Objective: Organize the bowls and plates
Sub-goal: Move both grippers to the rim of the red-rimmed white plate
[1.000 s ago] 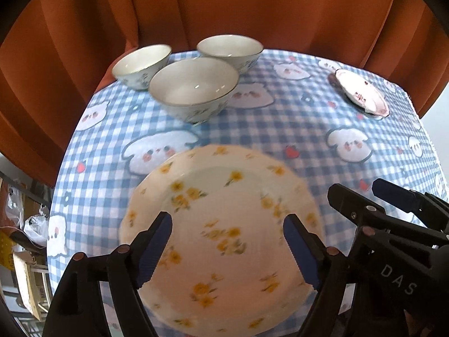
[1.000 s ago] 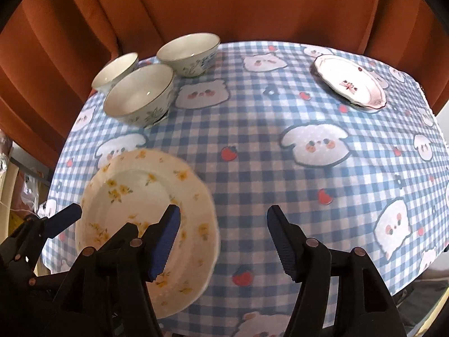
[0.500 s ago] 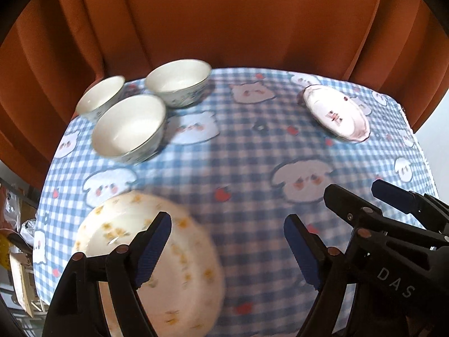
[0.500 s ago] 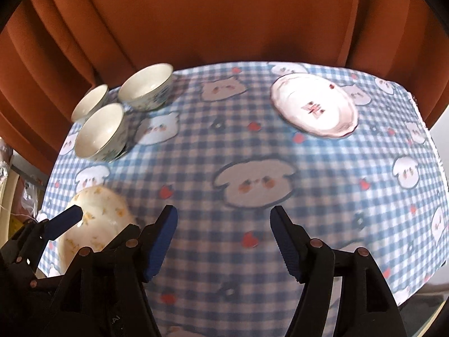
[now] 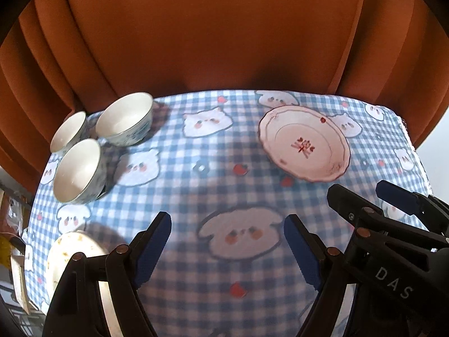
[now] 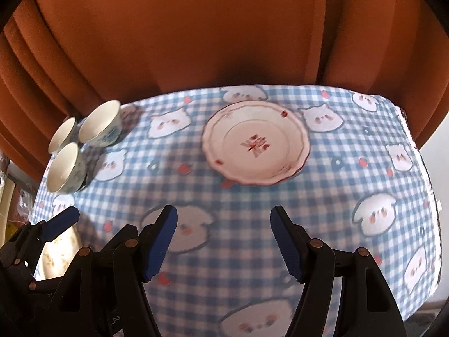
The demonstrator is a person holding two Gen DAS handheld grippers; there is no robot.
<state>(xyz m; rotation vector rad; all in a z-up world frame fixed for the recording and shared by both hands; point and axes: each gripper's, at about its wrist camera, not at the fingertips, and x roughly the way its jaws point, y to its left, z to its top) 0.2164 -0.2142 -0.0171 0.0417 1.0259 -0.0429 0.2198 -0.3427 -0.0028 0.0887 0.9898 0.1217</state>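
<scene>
The round white plate with a scalloped red-edged rim and a red mark at its centre point(image 6: 256, 142) lies flat toward the far right of the surface, well apart from the other dishes. Three white ceramic bowls with blue patterned outsides point(image 5: 77, 170) stand upright in a tight cluster at the far left corner, rims nearly touching. A pale plate scattered with small yellow flowers point(image 5: 71, 248) lies at the near left edge, partly hidden behind the left tongs' arm.

The surface is covered by a blue-and-white checked cloth point(image 6: 247, 224) printed with white puppy faces and small red strawberries. Behind it hangs a rust-orange pleated curtain point(image 6: 196, 33) across the whole back of the scene; cluttered items show dimly past the left edge but are too small to make out.

The left tongs point(image 5: 227, 248) hover above the bare cloth with the blue pads spread wide and nothing between them. The right tongs point(image 6: 223, 243) likewise stand apart over the cloth, empty, with the red-marked plate ahead of them and nothing standing between.
</scene>
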